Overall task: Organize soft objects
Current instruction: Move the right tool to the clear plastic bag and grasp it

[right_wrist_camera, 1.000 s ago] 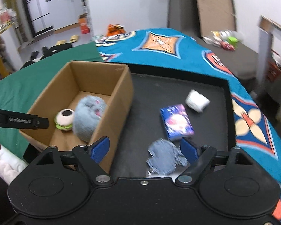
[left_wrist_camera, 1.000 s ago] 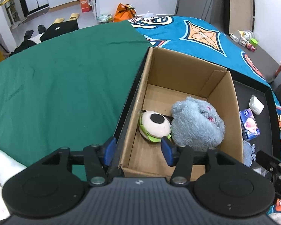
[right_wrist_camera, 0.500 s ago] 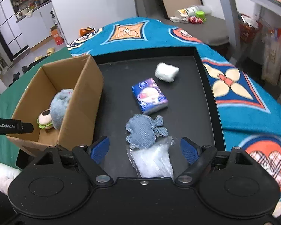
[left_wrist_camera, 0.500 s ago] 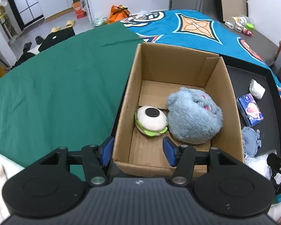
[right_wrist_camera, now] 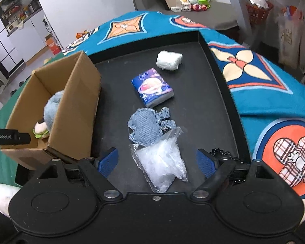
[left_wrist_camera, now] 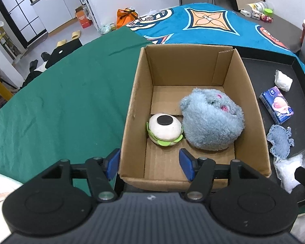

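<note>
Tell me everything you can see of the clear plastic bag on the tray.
The bag is crinkled clear plastic with white fluffy filling, roughly triangular and lying flat on the black tray, nearest the right claw, between its open fingers but ungripped. Its top corner overlaps the denim piece. The left wrist view shows it right of the box.

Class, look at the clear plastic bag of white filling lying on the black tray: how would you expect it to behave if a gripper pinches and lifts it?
The clear plastic bag looks crinkled and slack, so it would probably sag and deform rather than stay stiff. Its fluffy white filling suggests it is light for its size. The glossy film may slip between the right gripper pads.
</note>
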Tool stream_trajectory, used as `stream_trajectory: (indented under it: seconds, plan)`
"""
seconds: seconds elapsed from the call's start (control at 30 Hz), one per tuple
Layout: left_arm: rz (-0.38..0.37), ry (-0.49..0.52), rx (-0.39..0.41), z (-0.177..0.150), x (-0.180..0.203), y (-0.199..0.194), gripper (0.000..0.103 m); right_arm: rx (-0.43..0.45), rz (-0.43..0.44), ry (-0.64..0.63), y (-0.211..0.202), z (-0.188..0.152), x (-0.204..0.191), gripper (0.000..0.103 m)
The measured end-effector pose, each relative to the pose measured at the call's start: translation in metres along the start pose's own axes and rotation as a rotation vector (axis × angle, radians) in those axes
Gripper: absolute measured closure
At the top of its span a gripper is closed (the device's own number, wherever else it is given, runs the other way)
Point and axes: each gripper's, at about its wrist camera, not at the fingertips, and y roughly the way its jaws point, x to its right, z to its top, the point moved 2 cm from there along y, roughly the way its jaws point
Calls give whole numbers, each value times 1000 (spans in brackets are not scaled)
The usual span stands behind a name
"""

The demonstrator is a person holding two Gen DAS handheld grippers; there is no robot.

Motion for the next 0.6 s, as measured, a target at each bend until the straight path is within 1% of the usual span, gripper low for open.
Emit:
stream_trajectory:
  seconds: [0.2,0.27,0.3,0.33,0.37,0.4,0.53,0.6]
  plan:
    - [24,23,-4,4,4,2,41,-29,-25,-35,19,-2,-6,23]
    - [32,30,-2,5,6,3,41,-26,-37,-40,22,-1,-5,34]
    - [34,30,-1,6,6,3,41,-30,-45,-44,24,-1,-5,38]
    - [36,30,-1,7,7,4,41,-42,-47,-43,28,-2,-4,49]
    - [38,32,-1,6,8,4,41,-56,-46,-35,31,-3,-3,55]
    - [40,36,0,6,8,4,41,-54,-44,-32,31,-3,-2,55]
    - [44,47,0,6,8,5,41,-41,-12,-29,27,-3,-2,68]
    - [44,41,1,7,6,4,41,-28,5,-25,22,-2,-2,71]
